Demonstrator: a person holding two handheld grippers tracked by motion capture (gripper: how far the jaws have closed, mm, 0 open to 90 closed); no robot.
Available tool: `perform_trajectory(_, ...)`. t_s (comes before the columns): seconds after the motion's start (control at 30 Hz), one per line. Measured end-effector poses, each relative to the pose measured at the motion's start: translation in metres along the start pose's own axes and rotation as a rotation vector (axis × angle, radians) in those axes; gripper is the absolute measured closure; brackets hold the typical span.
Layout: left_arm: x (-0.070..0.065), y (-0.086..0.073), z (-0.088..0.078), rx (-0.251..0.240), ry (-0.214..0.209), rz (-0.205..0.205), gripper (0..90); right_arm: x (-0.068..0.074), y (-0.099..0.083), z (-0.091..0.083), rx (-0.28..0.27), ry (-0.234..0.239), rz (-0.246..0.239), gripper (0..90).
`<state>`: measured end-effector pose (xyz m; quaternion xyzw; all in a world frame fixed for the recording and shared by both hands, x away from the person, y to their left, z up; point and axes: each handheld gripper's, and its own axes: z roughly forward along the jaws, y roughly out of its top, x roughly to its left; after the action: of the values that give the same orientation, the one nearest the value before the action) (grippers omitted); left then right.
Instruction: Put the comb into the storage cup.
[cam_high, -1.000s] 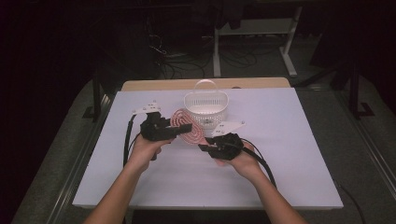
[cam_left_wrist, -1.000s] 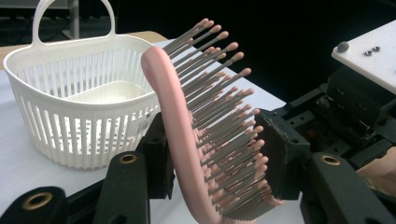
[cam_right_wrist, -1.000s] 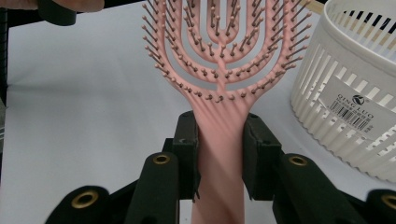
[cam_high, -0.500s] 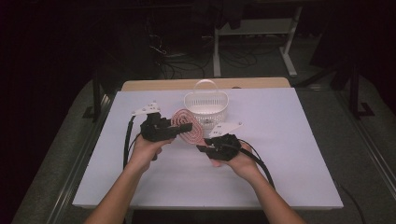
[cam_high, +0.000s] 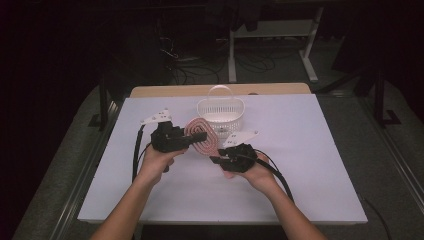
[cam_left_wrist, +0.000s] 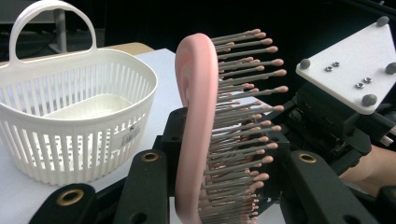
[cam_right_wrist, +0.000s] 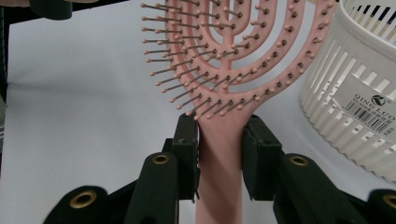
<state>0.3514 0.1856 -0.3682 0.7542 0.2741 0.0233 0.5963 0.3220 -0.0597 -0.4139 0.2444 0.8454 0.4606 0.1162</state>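
Hairbrush (cam_high: 202, 138) held above the table's middle, near the far edge, just before the basket (cam_high: 220, 113). Right gripper (cam_right_wrist: 218, 140) clamps the handle; left gripper (cam_left_wrist: 219, 163), just closing, pinches the head. Handover step; next, one grip must release before basketing.

The brush (cam_high: 201, 137) is pink, with an oval open head made of curved loops and many thin bristles with small round tips. It is lifted over the table (cam_high: 325, 150), near the middle toward the far edge, just in front of the basket (cam_high: 220, 111). Its bristles point sideways, and its handle is clamped.
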Motion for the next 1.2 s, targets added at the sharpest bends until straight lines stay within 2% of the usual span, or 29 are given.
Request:
perform_trajectory(0.33, -0.001, 0.002, -0.003, -0.008, 0.002, 0.004, 64.5, -0.002, 0.001, -0.003, -0.024, 0.007, 0.025, 58.4)
perform_trajectory(0.63, 0.003, 0.005, -0.013, -0.023, 0.029, 0.008, 64.4, -0.006, 0.001, -0.009, -0.045, 0.008, 0.052, 47.7)
perform_trajectory(0.93, 0.007, 0.008, -0.023, -0.037, 0.048, 0.008, 64.5, -0.012, -0.004, -0.015, -0.033, 0.006, 0.081, 39.8)
perform_trajectory(1.2, 0.010, 0.010, -0.029, -0.046, 0.063, 0.011, 64.5, -0.019, -0.011, -0.020, -0.015, -0.041, 0.131, 27.0)
